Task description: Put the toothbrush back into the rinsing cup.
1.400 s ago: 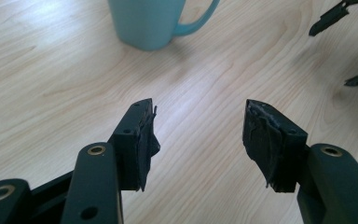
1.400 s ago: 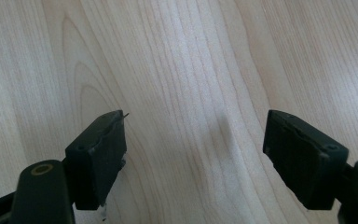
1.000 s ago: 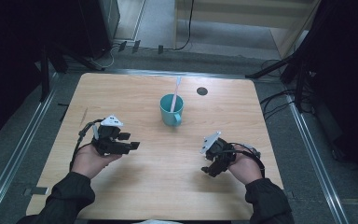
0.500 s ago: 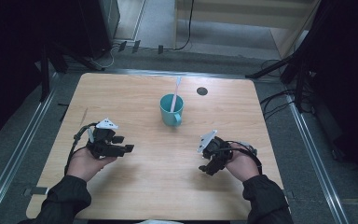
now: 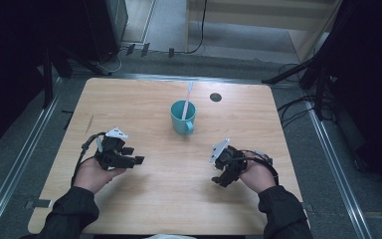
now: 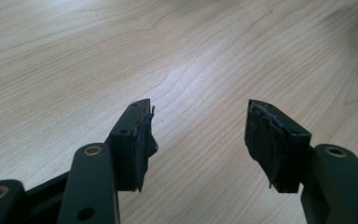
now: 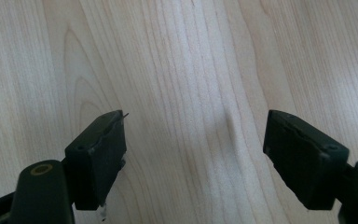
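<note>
A teal mug (image 5: 183, 117) stands upright at the middle of the wooden table (image 5: 144, 99), with a pale stick-like utensil (image 5: 187, 98) leaning out of it toward the far side. My left gripper (image 5: 134, 155) is at the left of the table, nearer than the mug, jaws pointing right. In the left gripper view it (image 6: 199, 135) is open over bare wood. My right gripper (image 5: 222, 175) is at the right front, jaws pointing down-left. In the right gripper view it (image 7: 193, 154) is open wide with nothing between the jaws.
A dark round hole (image 5: 215, 97) sits in the table's far right part. Metal rails (image 5: 25, 159) run along both sides of the table. Cables (image 5: 291, 107) lie on the floor at the right.
Both hands have drawn back toward the near edge; the left gripper shifted left and nearer, the right gripper slightly nearer. The mug has not moved.
</note>
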### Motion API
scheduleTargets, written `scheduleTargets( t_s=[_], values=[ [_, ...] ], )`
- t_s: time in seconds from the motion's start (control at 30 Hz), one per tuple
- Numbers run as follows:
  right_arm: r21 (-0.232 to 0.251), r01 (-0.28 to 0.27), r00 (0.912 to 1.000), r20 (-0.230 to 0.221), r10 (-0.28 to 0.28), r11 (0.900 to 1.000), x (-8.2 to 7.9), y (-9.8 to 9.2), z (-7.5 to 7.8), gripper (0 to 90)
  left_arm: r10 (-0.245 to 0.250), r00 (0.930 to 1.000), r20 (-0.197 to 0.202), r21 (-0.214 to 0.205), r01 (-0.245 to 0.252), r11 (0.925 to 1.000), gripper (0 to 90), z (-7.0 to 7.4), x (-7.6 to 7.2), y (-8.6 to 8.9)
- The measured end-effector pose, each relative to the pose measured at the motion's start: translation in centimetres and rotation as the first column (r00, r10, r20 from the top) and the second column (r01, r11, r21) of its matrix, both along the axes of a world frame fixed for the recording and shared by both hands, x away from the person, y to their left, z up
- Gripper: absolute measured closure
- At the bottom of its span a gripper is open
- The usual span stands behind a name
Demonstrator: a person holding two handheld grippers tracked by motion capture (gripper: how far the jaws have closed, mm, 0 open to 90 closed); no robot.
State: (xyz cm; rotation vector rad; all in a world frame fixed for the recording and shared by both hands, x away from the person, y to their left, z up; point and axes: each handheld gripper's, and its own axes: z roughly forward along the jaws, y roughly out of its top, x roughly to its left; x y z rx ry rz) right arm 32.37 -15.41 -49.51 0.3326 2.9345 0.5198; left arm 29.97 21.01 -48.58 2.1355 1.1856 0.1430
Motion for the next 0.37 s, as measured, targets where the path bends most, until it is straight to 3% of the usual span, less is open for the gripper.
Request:
scheduleTargets(
  t_s=[0.23, 0.37],
  values=[
    [-0.006, 0.001, 1.0, -0.006, -0.001, 1.0, -0.02, -0.17, -0.09, 21.1, -0.012, 0.9999, -0.01, 0.007, 0.012, 0.9999, 41.0, -0.26, 0.19, -0.22],
    [-0.009, -0.002, 1.0, -0.006, 0.002, 1.0, -0.06, -0.15, -0.19, 21.0, -0.02, 0.9996, -0.02, 0.033, 0.021, 0.9992, 40.7, -0.51, 0.27, -0.54]
  ],
)
